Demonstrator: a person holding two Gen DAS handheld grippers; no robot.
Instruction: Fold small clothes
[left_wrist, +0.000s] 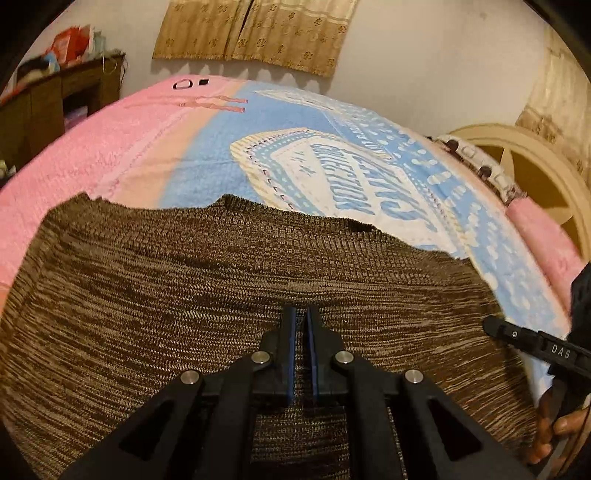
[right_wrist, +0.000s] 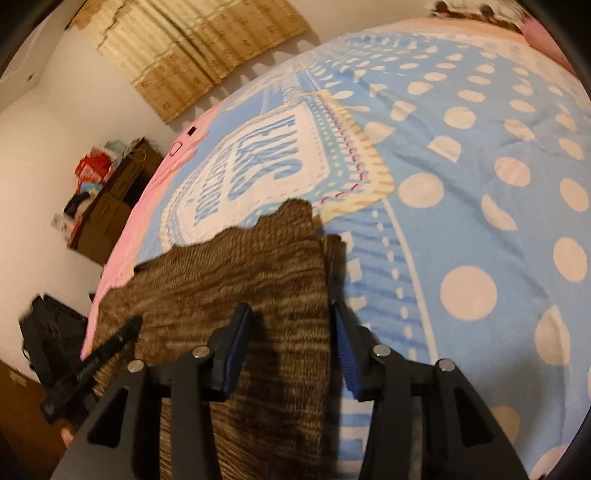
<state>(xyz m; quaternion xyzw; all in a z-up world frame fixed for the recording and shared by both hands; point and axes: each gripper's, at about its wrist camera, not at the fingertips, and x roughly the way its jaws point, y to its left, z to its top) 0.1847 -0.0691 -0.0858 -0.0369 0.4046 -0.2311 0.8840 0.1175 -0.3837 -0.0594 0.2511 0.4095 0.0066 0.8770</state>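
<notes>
White walls close off the far side of the room, with a tan patterned curtain (left_wrist: 255, 31) hanging above the bed and a dark wooden cabinet (left_wrist: 55, 99) standing at the left, its top piled with red and pale clutter. Across the bed lies a fleecy blanket (left_wrist: 207, 147), pink along one side and light blue with cream dots and a large lettered badge in the middle. At the far right of the left wrist view a cream headboard (left_wrist: 532, 158) with a spoked cutout rises behind a pink pillow (left_wrist: 543, 236).

On the near part of the blanket rests the brown knitted garment (left_wrist: 221, 288), spread mostly flat with a wavy far edge. In the right wrist view its right side shows a doubled layer, one edge lying over another just beside the blue stripes of the blanket.

The left gripper (left_wrist: 301, 317) hovers low over the middle of the knit, its blue-padded fingers (left_wrist: 290, 332) drawn nearly together with only a thin slit between them and nothing caught there. The right gripper (right_wrist: 291, 314) is spread wide, one pad over the knit and the other past the garment's right edge above the blanket, clasping nothing. Whether either tool touches the fabric cannot be told. A hand (left_wrist: 554, 432) grips the right tool's handle at the frame edge
</notes>
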